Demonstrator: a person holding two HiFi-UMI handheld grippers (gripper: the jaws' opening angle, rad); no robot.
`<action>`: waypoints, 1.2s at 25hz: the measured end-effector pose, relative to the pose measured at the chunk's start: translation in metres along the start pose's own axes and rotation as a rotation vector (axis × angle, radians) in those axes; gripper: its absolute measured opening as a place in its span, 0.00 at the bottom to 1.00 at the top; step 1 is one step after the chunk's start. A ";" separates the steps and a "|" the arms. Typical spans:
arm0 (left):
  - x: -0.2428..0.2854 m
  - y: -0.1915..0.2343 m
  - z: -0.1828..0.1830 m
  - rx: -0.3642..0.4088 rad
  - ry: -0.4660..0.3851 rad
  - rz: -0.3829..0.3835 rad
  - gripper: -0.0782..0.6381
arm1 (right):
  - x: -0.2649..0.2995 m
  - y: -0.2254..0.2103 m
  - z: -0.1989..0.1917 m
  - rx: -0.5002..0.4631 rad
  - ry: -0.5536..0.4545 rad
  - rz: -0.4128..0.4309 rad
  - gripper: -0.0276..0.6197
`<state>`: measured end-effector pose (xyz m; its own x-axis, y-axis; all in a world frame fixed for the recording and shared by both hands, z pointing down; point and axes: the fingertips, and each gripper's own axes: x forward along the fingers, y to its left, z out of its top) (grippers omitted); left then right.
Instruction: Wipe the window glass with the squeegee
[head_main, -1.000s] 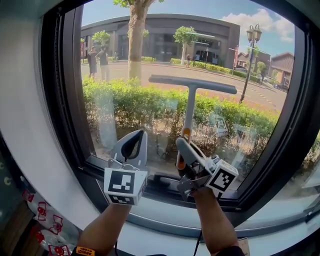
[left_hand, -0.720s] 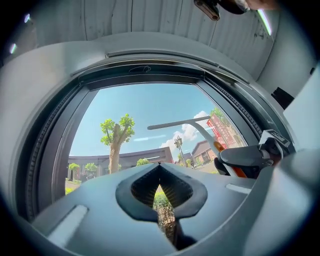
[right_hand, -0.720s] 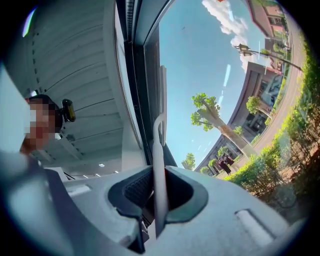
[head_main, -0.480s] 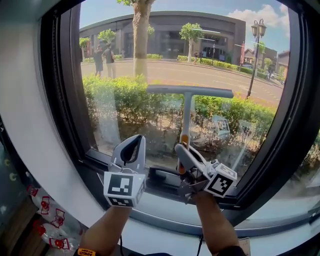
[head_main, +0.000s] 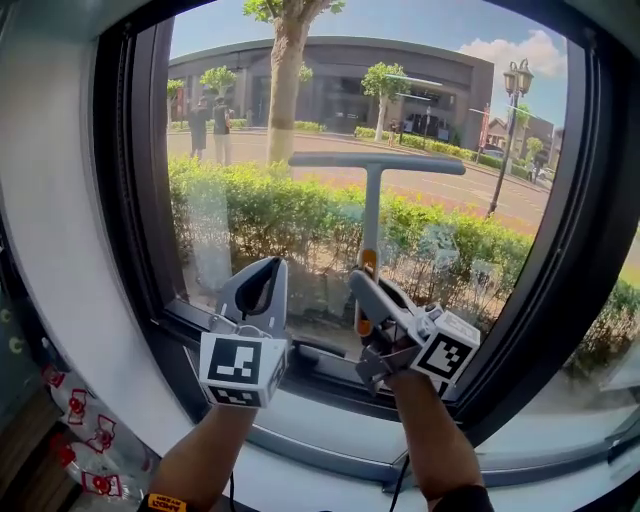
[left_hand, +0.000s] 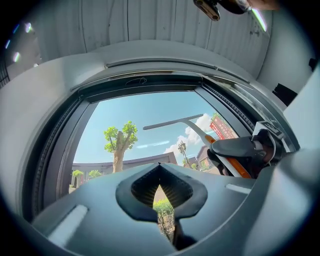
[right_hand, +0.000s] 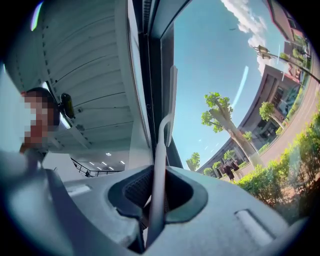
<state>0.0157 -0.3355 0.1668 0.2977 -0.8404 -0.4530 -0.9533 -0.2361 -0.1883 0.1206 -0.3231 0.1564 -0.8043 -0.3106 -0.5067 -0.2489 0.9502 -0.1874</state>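
A large pane of clear window glass (head_main: 250, 130) sits in a broad black window frame (head_main: 128, 200). A grey T-shaped squeegee with an orange band on its handle (head_main: 371, 205) stands upright inside that frame, a little right of its middle. Its straight blade lies level across the pane at about half the frame's height, and the handle runs down toward the frame's bottom rail. The right gripper (head_main: 362, 288) is just above that bottom rail, its jaws pinching the squeegee's handle (in the right gripper view the grey shaft rises straight up from between the two pads). The left gripper (head_main: 262, 285) hovers just beside it, on the side of the frame's left upright and equally low over the bottom rail. Its jaws are pressed together at the tips with nothing between them. Outside the frame, a green leafy hedge (head_main: 260, 210) runs along its lower half, and a pale tree trunk (head_main: 283, 90) rises toward its top rail.
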 end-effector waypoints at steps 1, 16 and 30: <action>0.004 -0.002 0.009 0.005 -0.014 -0.006 0.12 | 0.004 0.003 0.012 -0.018 -0.003 0.011 0.11; 0.033 -0.012 0.092 0.071 -0.151 -0.041 0.12 | 0.050 0.029 0.192 -0.177 -0.120 0.081 0.11; 0.040 -0.048 0.099 0.044 -0.191 -0.117 0.12 | 0.019 0.014 0.204 -0.103 -0.160 0.053 0.11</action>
<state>0.0781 -0.3093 0.0716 0.4142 -0.6997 -0.5821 -0.9098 -0.3014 -0.2852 0.2118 -0.3205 -0.0273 -0.7236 -0.2523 -0.6424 -0.2689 0.9603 -0.0743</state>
